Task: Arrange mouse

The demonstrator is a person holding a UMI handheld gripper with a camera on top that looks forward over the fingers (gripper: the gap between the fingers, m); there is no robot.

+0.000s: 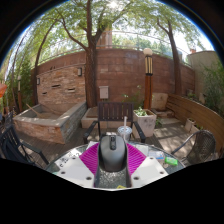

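Observation:
A dark grey computer mouse (112, 152) sits between my two fingers, its scroll wheel facing up and its nose pointing away from me. The magenta pads (90, 158) press against its left and right sides, so my gripper (112, 160) is shut on the mouse. The mouse is held up above a round light table (160, 158) that shows just beyond the fingers. The underside of the mouse is hidden.
An outdoor patio lies ahead: a brick wall (120, 75), a brick planter (45, 122) to the left, a potted plant (144, 120), a lamp post (147, 75), wooden benches (195, 115) to the right, trees above. A small cup (124, 131) stands just beyond the mouse.

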